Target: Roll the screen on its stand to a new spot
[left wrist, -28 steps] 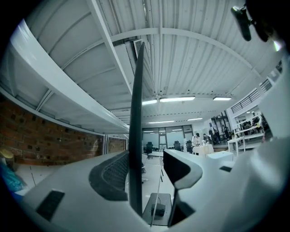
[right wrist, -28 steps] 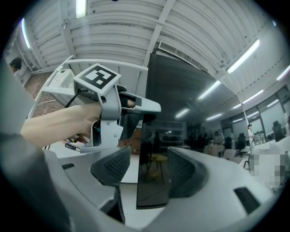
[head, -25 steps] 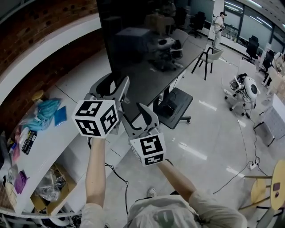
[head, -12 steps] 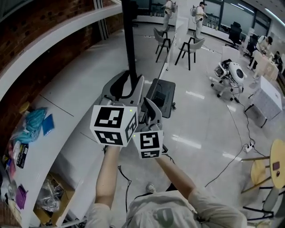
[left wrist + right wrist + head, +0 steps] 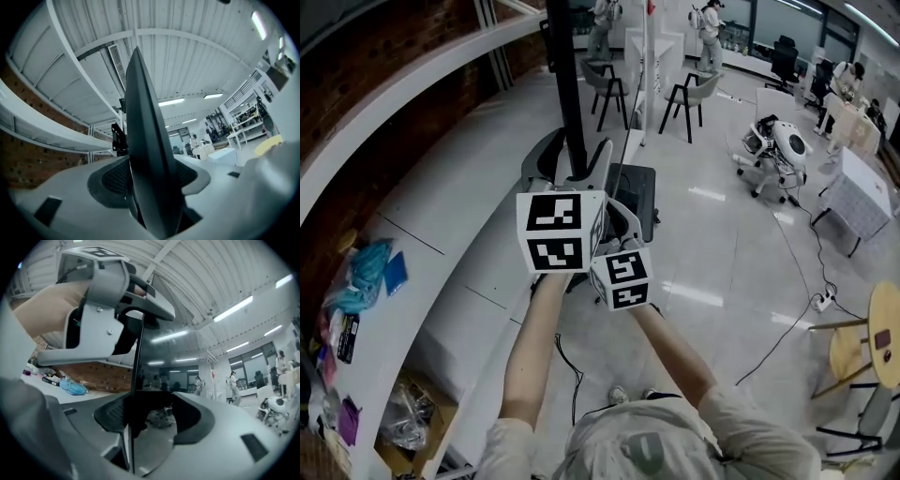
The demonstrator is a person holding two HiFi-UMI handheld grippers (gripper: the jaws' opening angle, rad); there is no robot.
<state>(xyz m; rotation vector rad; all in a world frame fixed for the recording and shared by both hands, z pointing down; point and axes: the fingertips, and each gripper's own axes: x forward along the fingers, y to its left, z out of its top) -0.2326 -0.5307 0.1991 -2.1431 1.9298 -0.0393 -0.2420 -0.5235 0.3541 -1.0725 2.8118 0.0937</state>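
Screen (image 5: 568,84) on its stand: edge-on ahead of me, mid-roll. Left gripper (image 5: 574,161): jaws wide astride its edge, just been opening. Right gripper (image 5: 154,404): wide, edge between. Next, I judge: re-close, push steadily.

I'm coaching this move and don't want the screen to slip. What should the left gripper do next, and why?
Probably close the left gripper firmly on the screen before any push. Its jaws have just been opening with the screen's edge between them, so its hold looks loose. The right gripper also straddles that edge, but one firm grip alone may let the panel twist.
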